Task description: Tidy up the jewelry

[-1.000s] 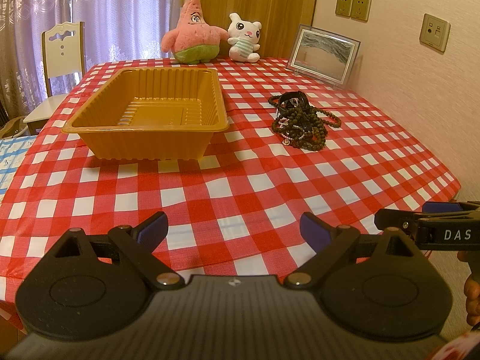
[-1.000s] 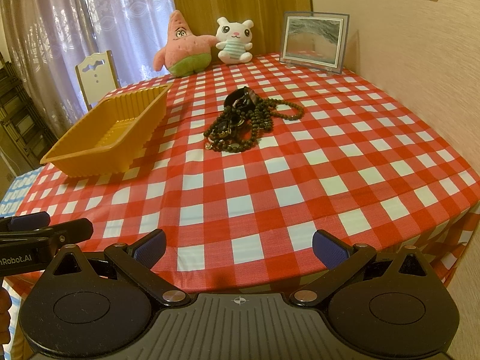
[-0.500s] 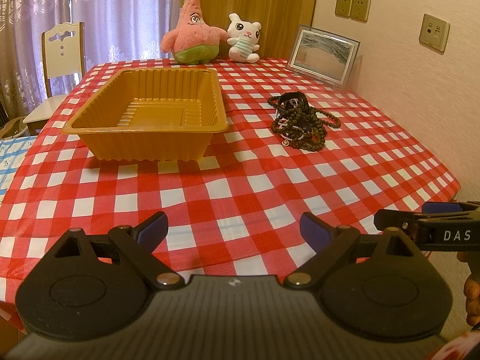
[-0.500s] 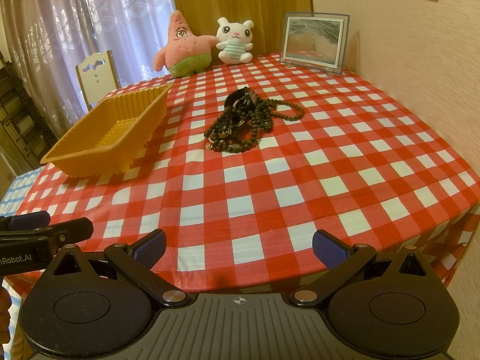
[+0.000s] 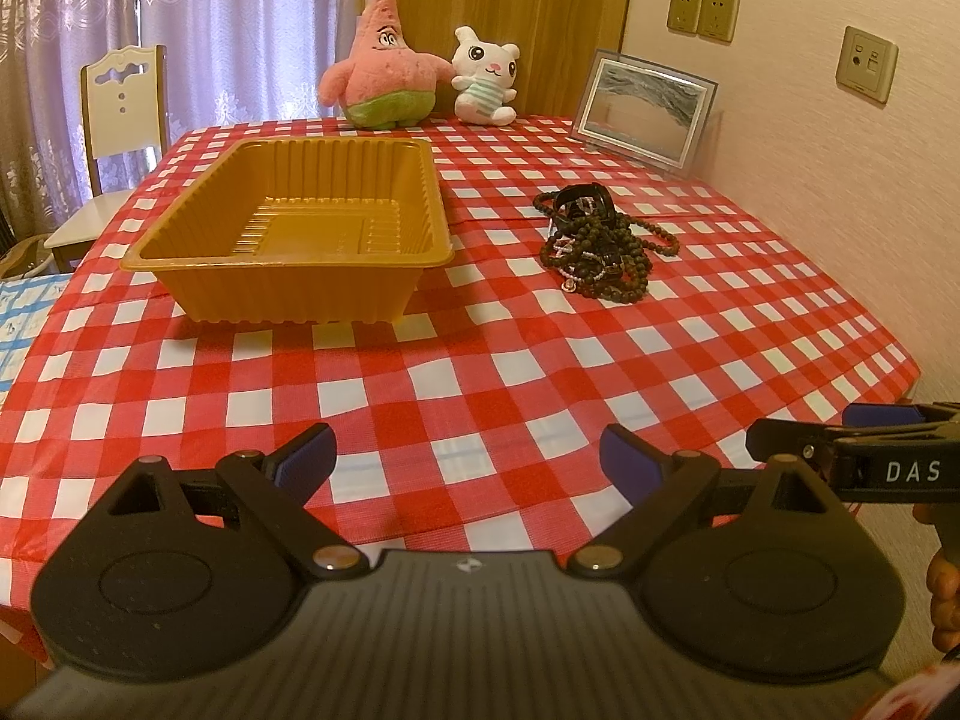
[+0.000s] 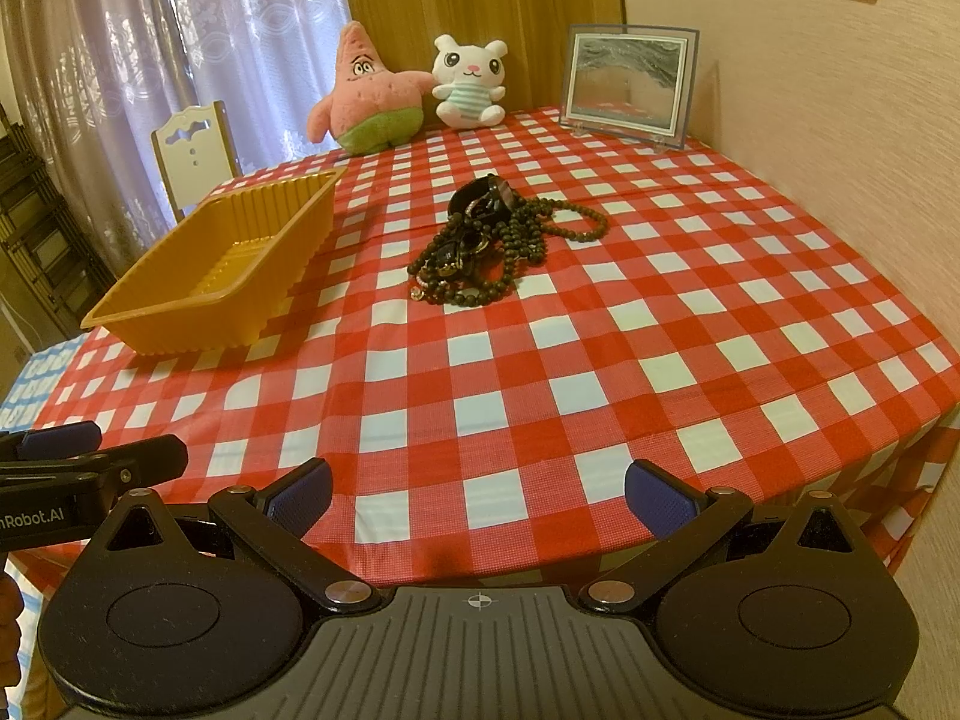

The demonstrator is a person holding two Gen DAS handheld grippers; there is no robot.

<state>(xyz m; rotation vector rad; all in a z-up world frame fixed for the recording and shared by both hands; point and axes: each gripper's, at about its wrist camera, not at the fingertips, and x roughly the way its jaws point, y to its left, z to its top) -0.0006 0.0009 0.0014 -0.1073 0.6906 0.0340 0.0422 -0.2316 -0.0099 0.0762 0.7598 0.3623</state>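
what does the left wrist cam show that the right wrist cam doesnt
Only the left wrist view shows the whole ribbed floor of the yellow tray, seen to be empty, and the right gripper's side marked DAS.

Only the right wrist view shows a dark shelf at the far left.

Both show the bead jewelry pile on the checkered tablecloth, two plush toys, a framed picture and both grippers open.
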